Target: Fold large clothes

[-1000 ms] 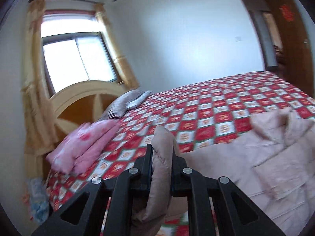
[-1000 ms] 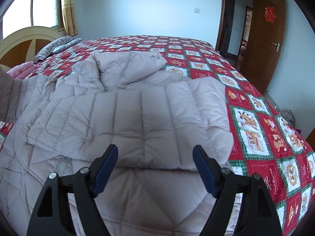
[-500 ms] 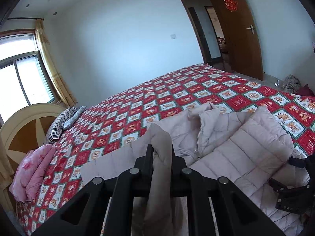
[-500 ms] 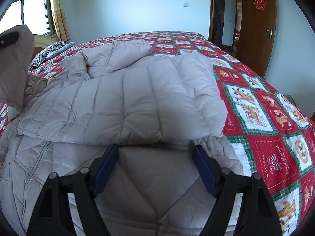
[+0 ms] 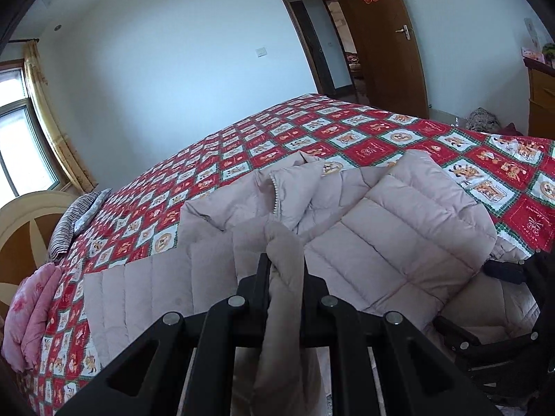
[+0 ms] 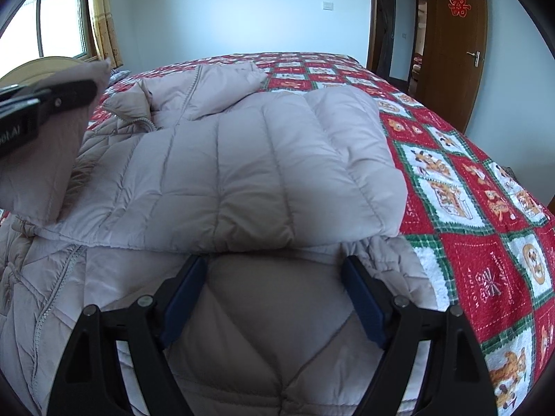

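The red patchwork quilt (image 6: pixel 485 277) carries my beige down jacket (image 6: pixel 260 173), one sleeve folded across it. My left gripper (image 5: pixel 284 270) pinches a jacket fold; my right gripper (image 6: pixel 274 291) gapes wide above the lining.

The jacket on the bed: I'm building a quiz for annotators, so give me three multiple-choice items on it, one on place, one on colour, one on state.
1. Where does the jacket lie?
A. on the floor
B. on the quilt
C. on a chair

2. What colour is the jacket?
A. pale pinkish beige
B. navy
C. black

3. How do the jaws stand?
A. both open
B. left gripper shut on the jacket, right gripper open
C. right shut on the jacket, left open

Answers:
1 B, the chequered red quilt shows all around it.
2 A, its quilted fabric is that colour in both views.
3 B, a fold of fabric is pinched between the left jaws, while the right jaws stand wide above the fabric.
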Demonstrator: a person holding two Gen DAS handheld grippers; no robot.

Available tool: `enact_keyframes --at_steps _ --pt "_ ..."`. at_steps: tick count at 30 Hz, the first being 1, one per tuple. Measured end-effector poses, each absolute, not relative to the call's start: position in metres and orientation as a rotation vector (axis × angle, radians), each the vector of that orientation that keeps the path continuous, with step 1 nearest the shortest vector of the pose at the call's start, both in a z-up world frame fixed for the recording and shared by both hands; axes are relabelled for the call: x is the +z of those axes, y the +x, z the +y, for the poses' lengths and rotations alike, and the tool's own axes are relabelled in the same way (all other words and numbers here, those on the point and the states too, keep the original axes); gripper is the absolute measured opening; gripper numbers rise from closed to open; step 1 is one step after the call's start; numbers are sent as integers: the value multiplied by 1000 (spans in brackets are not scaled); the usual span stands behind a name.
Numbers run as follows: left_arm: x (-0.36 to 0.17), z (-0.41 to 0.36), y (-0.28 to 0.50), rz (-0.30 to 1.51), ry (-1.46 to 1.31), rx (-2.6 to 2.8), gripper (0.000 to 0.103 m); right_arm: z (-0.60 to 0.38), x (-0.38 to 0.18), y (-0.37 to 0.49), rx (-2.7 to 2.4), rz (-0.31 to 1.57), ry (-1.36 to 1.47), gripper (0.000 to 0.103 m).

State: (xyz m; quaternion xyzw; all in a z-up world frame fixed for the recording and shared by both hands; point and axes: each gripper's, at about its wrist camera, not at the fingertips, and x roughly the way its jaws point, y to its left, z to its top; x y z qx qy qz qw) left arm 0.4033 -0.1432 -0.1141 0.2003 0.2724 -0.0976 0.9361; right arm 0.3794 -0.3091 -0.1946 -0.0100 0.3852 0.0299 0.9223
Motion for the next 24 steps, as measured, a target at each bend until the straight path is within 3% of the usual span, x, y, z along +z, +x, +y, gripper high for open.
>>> enact_keyframes --at_steps 2,4,5,6,13,24 --pt "-117 -145 402 546 407 -209 19 -309 -195 379 60 792 -23 84" --pt "-118 -148 396 532 428 -225 39 -308 -195 379 60 793 -24 84" --pt "-118 -150 394 521 441 -223 67 -308 -195 380 60 793 -23 84" --pt "-116 -150 388 493 454 -210 88 -309 -196 380 61 793 -21 84" --pt "-97 -124 374 413 440 -175 91 -312 -196 381 71 792 -3 85" --pt "-125 59 432 603 203 192 91 -289 -145 398 305 830 224 85"
